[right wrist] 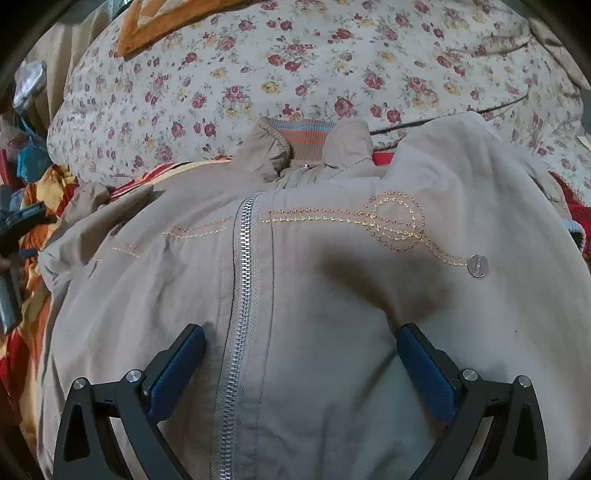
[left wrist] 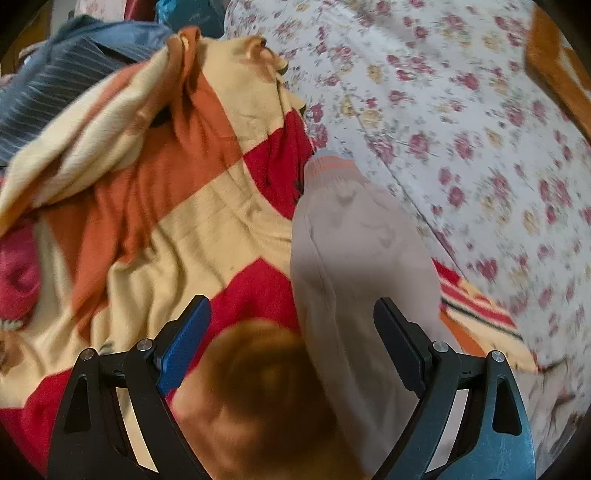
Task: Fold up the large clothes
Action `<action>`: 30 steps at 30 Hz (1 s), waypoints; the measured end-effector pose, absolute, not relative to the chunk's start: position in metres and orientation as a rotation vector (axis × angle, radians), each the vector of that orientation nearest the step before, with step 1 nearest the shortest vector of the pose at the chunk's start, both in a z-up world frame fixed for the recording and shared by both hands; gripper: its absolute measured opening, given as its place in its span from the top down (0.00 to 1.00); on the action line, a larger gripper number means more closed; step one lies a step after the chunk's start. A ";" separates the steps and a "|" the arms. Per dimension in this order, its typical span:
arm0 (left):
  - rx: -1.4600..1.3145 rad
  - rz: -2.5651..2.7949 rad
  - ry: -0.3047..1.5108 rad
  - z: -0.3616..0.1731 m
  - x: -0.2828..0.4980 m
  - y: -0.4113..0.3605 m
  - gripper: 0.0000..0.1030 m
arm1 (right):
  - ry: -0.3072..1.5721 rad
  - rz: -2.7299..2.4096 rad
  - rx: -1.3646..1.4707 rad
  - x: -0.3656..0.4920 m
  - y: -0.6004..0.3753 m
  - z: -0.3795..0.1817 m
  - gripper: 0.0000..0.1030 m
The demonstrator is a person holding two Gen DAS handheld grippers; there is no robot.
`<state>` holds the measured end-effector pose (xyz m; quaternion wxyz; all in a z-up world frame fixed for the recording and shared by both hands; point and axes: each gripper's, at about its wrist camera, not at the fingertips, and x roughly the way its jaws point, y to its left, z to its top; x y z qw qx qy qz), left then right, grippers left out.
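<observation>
A beige zip-up jacket (right wrist: 314,288) lies front side up on the bed, its silver zipper (right wrist: 242,266) closed and its striped knit collar (right wrist: 303,136) at the far end. My right gripper (right wrist: 301,339) hovers open just over the jacket's chest, one finger on each side of a fabric bulge. In the left wrist view one beige sleeve (left wrist: 351,258) stretches away to a striped cuff (left wrist: 330,168). My left gripper (left wrist: 291,314) is open above the sleeve's near part, with nothing held between its fingers.
A red, orange and cream blanket (left wrist: 166,206) lies under the jacket and bunches up on the left. A floral bedsheet (right wrist: 258,81) covers the bed beyond. Dark blue striped clothing (left wrist: 55,81) is piled at far left. An orange cushion (right wrist: 177,18) sits at the back.
</observation>
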<state>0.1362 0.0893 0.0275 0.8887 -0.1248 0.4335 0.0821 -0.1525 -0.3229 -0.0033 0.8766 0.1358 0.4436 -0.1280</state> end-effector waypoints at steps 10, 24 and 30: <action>-0.382 0.073 0.965 0.006 0.183 0.099 0.90 | 0.936 -0.267 0.272 -0.149 -0.324 -0.006 0.00; -0.315 -0.013 0.700 0.135 0.122 0.102 0.97 | 0.948 -0.270 0.275 -0.150 -0.323 -0.003 0.00; -0.445 0.038 0.918 0.072 0.144 0.111 0.23 | 0.941 -0.265 0.270 -0.157 -0.320 -0.002 0.00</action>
